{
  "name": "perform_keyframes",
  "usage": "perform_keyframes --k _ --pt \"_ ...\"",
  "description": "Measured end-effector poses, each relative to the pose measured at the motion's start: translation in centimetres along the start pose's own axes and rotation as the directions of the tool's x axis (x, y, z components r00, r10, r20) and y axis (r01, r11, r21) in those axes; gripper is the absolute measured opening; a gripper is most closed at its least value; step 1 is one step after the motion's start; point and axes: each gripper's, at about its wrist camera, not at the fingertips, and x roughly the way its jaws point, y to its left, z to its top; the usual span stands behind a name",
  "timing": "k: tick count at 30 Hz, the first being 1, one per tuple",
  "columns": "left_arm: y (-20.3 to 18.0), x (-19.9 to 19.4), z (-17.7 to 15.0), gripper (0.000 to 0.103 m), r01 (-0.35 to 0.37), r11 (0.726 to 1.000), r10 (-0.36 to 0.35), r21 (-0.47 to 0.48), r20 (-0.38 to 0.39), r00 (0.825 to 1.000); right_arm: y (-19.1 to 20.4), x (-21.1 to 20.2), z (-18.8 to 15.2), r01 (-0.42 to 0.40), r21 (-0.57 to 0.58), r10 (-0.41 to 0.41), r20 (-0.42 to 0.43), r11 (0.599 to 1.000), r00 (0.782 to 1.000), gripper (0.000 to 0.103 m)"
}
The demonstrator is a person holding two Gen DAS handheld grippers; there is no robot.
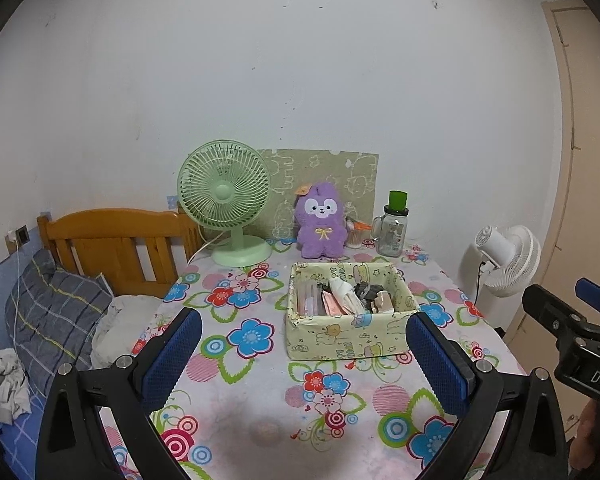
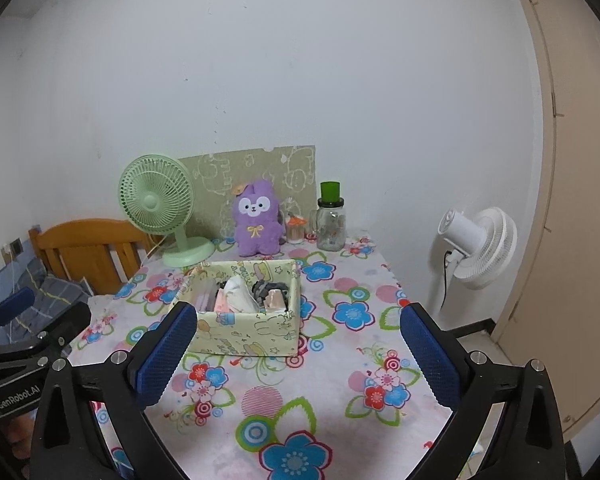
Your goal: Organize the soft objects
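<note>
A pale yellow-green cartoon-print box (image 1: 342,336) (image 2: 255,332) stands on the floral tablecloth and holds several soft items: pink, white and grey cloth pieces (image 1: 346,294) (image 2: 243,294). A purple plush bunny (image 1: 321,222) (image 2: 257,218) sits upright behind the box, near the wall. My left gripper (image 1: 304,354) is open and empty, held above the table in front of the box. My right gripper (image 2: 297,350) is open and empty, in front and right of the box. Each gripper shows at the edge of the other's view.
A green desk fan (image 1: 227,204) (image 2: 157,208) stands at the table's back left. A glass jar with a green lid (image 1: 392,226) (image 2: 331,218) and a small cup stand right of the bunny. A white floor fan (image 1: 508,260) (image 2: 478,246) is right of the table, a wooden bed (image 1: 111,248) on the left.
</note>
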Motion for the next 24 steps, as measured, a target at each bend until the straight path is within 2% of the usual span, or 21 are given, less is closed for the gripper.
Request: perform_keyframes --k 24 --pt "-0.59 0.45 -0.07 0.103 0.010 1.000 -0.010 0.008 -0.008 1.000 -0.05 0.68 -0.20 -0.015 0.013 0.016 -0.027 1.000 1.000 0.103"
